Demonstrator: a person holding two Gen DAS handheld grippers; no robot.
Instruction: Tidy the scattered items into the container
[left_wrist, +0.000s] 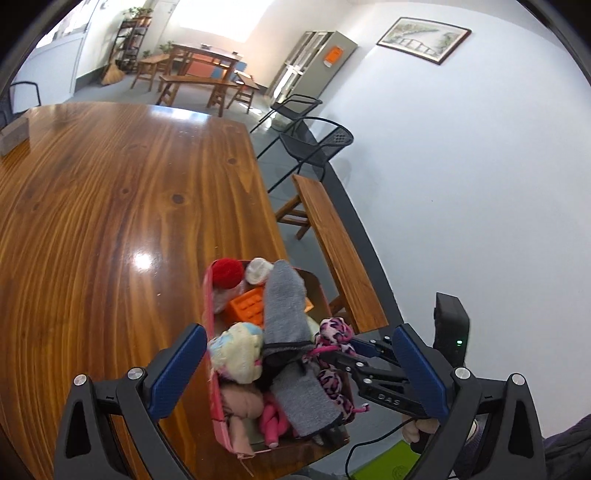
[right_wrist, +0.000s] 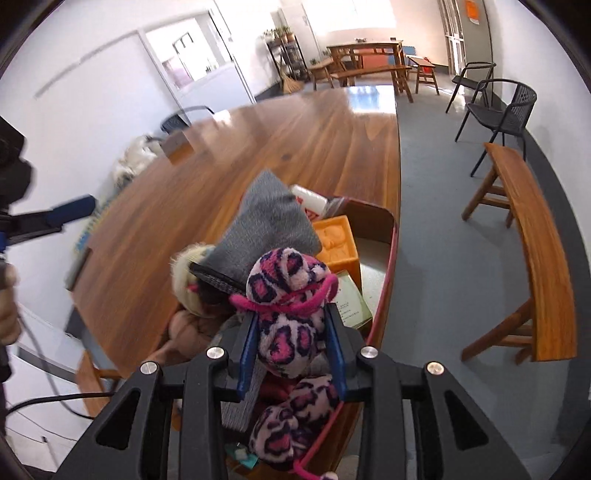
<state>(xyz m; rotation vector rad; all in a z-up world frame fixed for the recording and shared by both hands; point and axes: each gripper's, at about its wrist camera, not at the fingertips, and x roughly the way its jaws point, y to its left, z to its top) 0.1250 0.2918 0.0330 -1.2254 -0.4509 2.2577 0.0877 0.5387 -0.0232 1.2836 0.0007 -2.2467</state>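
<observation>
My left gripper (left_wrist: 295, 373) hangs over the near end of the wooden desk (left_wrist: 110, 206), its blue fingers (left_wrist: 177, 369) spread wide with nothing pressed between them. From that camera the container (left_wrist: 216, 373) sits right between those fingers: a pink-rimmed box at the desk's corner, heaped full. At its far end lie a red pom-pom (left_wrist: 227, 272) and a white ball (left_wrist: 258, 270), with an orange block (left_wrist: 248, 304) just beside them. A grey sock (left_wrist: 286, 314) runs lengthwise over the pile, a cream fuzzy sock (left_wrist: 238, 350) rests against its left side, and a pink fuzzy piece (left_wrist: 271, 421) lies at the near end.

Further right, my right gripper (right_wrist: 293, 343) has its fingers (right_wrist: 246, 354) clamped on a pink leopard-print sock (right_wrist: 286, 317). In the right wrist view the sock bulges above the fingertips, bound with a pink cord, and its lower part trails down to the container's near edge. The left camera shows the same sock (left_wrist: 334, 334) at the box's right rim, pinched in those fingers. The right view also shows a pale green booklet (right_wrist: 351, 299) inside the box by the orange block.

A wooden bench (right_wrist: 539, 258) stands on the grey floor to the right of the desk, well apart from the container.
</observation>
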